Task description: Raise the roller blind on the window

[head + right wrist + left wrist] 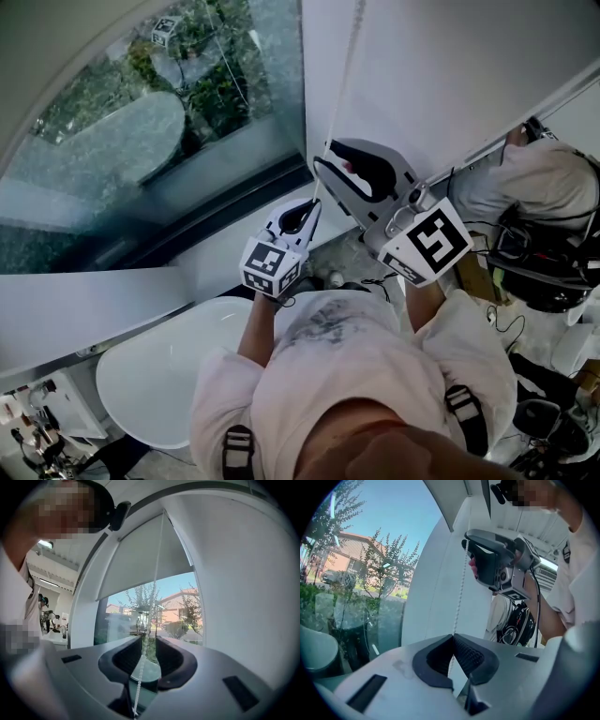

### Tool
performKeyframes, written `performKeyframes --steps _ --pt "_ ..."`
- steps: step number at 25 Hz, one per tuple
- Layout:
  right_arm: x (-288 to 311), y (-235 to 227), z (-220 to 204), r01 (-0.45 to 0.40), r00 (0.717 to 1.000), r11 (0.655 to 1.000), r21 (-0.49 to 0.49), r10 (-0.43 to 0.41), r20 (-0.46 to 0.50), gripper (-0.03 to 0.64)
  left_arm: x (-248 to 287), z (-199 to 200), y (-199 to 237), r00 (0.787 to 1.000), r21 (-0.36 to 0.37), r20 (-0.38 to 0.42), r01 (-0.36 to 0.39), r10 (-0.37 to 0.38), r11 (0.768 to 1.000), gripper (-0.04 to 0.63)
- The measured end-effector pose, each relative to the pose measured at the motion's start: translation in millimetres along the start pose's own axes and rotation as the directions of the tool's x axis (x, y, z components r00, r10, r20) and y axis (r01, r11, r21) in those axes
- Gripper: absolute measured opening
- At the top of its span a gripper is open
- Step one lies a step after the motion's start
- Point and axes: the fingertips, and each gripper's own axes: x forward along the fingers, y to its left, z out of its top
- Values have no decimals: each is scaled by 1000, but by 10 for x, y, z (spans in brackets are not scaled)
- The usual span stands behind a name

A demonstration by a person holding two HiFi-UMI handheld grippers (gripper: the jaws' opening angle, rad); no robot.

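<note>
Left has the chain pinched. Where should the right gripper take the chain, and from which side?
Take the chain on its straight run above the left gripper, where it passes between the open jaws of the right gripper. Come in level from the room side, one jaw on each side. The chain hangs thin and vertical beside the wall, so pinch across it.

I can read no word, number, brand or sign in any view. The only print I see is black-and-white square patterning. It is on the left cube [272,269] at the rear of the left gripper [316,202], and on the right cube [433,241] at the rear of the right gripper [323,153]. These are coded squares, not lettering.
</note>
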Motion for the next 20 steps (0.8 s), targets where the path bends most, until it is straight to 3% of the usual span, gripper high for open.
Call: performKeyframes --steps 3,7,13,20 --pt "38 -9 145 -5 1000 1000 -5 5 12 135 -13 -16 -4 1000 -1 -1 0 0 1000 8" --pt "74 -41 209 -15 1000 1000 8 15 10 71 31 -17 32 1000 6 6 -7 7 1000 8" --pt "59 -12 234 4 999 1000 19 -4 35 61 64 5 5 1000 21 19 -4 3 1000 8" --pt "46 -38 -151 14 1000 1000 12 -14 -20 61 233 -371 17 999 5 -54 -4 4 1000 8"
